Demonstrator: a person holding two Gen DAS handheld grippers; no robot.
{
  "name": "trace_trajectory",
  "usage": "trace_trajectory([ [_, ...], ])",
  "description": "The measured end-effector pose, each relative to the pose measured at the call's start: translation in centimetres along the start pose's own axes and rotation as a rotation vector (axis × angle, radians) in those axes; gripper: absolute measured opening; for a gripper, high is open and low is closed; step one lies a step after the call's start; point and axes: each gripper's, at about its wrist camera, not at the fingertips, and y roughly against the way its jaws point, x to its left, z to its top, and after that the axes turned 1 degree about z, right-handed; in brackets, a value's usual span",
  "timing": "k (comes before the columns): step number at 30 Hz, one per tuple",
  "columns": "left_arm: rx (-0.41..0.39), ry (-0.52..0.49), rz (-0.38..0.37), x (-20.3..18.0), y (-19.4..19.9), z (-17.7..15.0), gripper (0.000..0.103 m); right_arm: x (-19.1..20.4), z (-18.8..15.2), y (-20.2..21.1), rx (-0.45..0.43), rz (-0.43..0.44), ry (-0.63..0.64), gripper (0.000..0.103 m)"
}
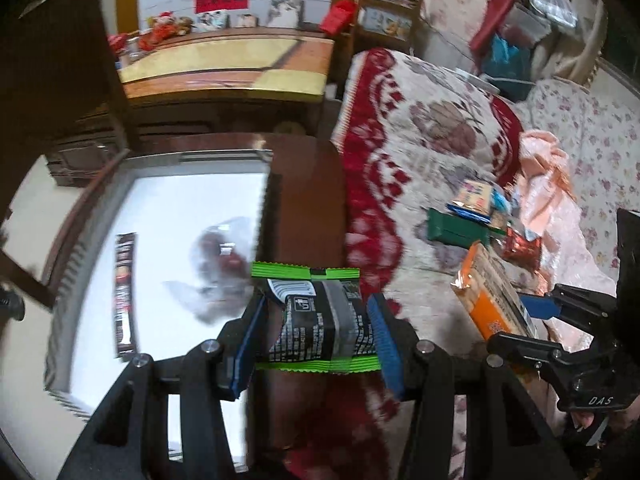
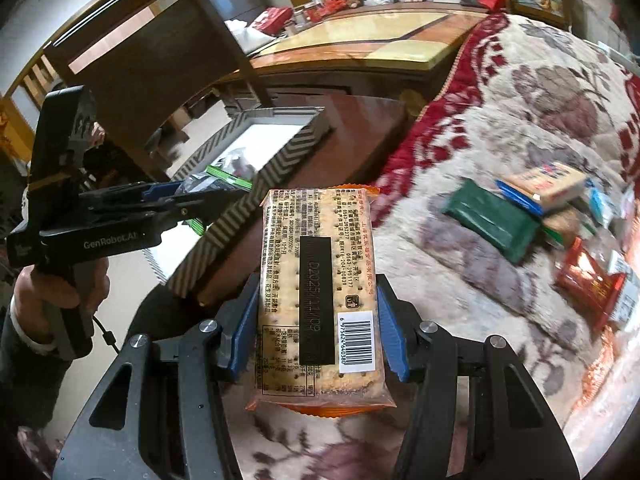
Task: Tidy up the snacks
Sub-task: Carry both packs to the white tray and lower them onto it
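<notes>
Both jaws pinch snacks: left gripper (image 1: 316, 336) a green pack (image 1: 316, 320), right gripper (image 2: 318, 320) crackers (image 2: 318, 292). Next, drop them in the box (image 2: 280, 168) at 11 o'clock.

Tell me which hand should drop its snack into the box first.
Left, probably. The left tongs hold the green-edged packet right at the edge of the white-lined box. The right tongs, gripping the cracker pack, sit farther back over the blanket.
</notes>
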Motion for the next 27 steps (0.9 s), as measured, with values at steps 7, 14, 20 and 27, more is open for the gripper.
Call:
trace_trajectory([
  [7, -0.028, 0.04, 0.058, 3.5, 1.2, -0.2, 0.054, 3.0, 1.7, -1.9, 0.027, 0.025, 0.042, 0.053],
  [14, -0.036, 0.084, 0.101, 7.2, 1.6, -0.3, 0.054, 6.2, 4.1, -4.1, 0.051, 0.054, 0.096, 0.053],
  [20, -0.022, 0.138, 0.125, 10.2, 1.0, -0.5, 0.054, 8.3, 6.5, -6.3, 0.073, 0.061, 0.127, 0.053],
  [27, 0.003, 0.185, 0.14, 12.9, -0.3, -1.1, 0.054, 10.4, 8.9, -10.1, 0.119, 0.083, 0.145, 0.053],
])
